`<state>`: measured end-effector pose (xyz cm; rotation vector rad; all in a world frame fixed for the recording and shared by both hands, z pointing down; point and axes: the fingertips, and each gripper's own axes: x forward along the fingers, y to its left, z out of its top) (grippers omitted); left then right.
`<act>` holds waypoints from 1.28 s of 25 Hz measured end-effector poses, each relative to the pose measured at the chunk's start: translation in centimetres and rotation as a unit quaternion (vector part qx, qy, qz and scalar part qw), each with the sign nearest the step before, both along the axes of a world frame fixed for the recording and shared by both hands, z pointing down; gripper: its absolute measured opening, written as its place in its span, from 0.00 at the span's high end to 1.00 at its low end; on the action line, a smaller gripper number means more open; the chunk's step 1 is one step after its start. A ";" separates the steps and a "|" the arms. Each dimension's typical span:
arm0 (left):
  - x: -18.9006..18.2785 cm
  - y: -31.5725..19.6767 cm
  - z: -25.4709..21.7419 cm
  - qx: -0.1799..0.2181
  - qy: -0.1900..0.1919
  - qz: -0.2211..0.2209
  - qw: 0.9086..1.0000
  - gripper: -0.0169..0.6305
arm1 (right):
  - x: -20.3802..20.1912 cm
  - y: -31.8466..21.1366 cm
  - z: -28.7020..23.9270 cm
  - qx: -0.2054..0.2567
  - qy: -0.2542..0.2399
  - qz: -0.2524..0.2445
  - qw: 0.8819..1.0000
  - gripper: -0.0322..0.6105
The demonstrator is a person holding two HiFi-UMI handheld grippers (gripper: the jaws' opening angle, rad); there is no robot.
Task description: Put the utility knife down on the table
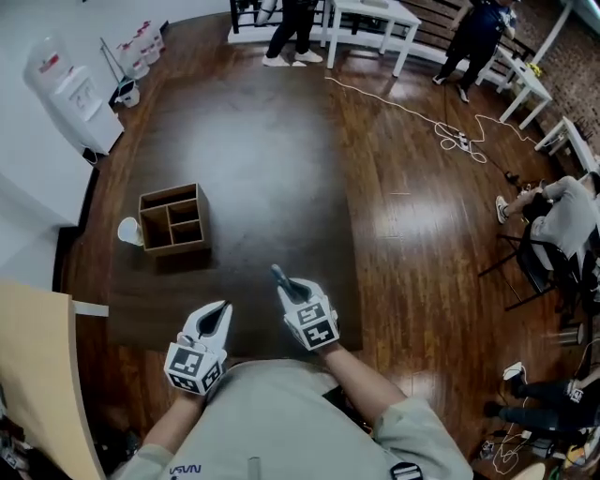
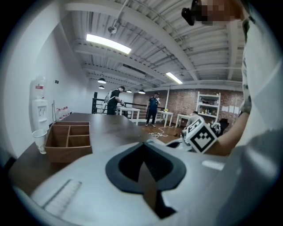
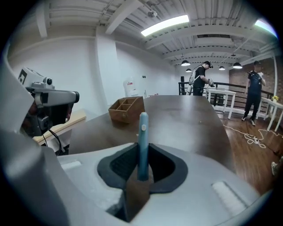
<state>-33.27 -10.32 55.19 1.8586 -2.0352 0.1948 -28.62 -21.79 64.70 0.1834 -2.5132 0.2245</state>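
A slim blue utility knife (image 3: 143,137) stands out forward from my right gripper (image 3: 142,155), whose jaws are shut on its rear end. In the head view that right gripper (image 1: 290,287) hovers over the near part of the dark table (image 1: 253,159), the utility knife (image 1: 279,275) pointing away from me. My left gripper (image 1: 221,311) is beside it on the left, near the table's front edge. In the left gripper view the left gripper (image 2: 143,152) has its jaws together with nothing between them, and the right gripper's marker cube (image 2: 201,136) shows to its right.
A wooden divided box (image 1: 173,220) sits on the table's left side with a paper cup (image 1: 129,231) next to it. A water dispenser (image 1: 70,89) stands at the far left wall. People, white tables (image 1: 375,19) and a cable (image 1: 441,127) are on the wooden floor beyond and to the right.
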 end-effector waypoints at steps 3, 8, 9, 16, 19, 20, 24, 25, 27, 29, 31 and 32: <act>0.1 -1.5 1.6 -0.023 0.008 0.017 1.000 0.97 | -0.4 -0.5 2.0 0.008 0.033 -0.014 0.999 0.84; 0.1 -3.2 3.8 -0.052 0.018 0.035 0.998 0.97 | -1.2 -0.1 4.4 0.021 0.085 -0.053 0.995 0.84; 0.0 -3.3 4.2 -0.056 0.021 0.036 0.998 0.97 | -1.3 0.0 4.9 0.024 0.094 -0.058 0.994 0.84; -0.3 -4.0 6.8 -0.079 0.040 0.037 0.995 0.97 | -2.1 0.9 6.8 0.051 0.123 -0.085 0.987 0.84; -0.5 -4.5 7.6 -0.084 0.043 0.040 0.995 0.97 | -2.5 0.8 6.9 0.064 0.124 -0.092 0.986 0.83; -0.5 -4.6 7.8 -0.086 0.044 0.040 0.995 0.97 | -2.6 0.9 7.0 0.063 0.126 -0.097 0.985 0.83; -0.4 -4.9 8.5 -0.087 0.053 0.040 0.994 0.97 | -2.5 1.4 7.8 0.055 0.134 -0.110 0.983 0.83; -0.4 -4.9 8.6 -0.086 0.055 0.041 0.994 0.97 | -2.5 1.4 7.8 0.055 0.133 -0.110 0.983 0.83; -0.3 -5.1 8.7 -0.083 0.057 0.041 0.994 0.97 | -2.2 1.3 7.8 0.054 0.134 -0.112 0.983 0.82; -0.1 -5.2 8.7 -0.082 0.061 0.041 0.994 0.97 | -2.0 1.3 7.8 0.052 0.135 -0.113 0.983 0.79; 0.0 -5.2 8.7 -0.082 0.062 0.042 0.994 0.97 | -1.6 1.3 7.7 0.049 0.136 -0.113 0.983 0.73; 0.1 -5.2 8.7 -0.082 0.063 0.043 0.994 0.97 | -1.4 1.4 7.6 0.049 0.135 -0.112 0.983 0.72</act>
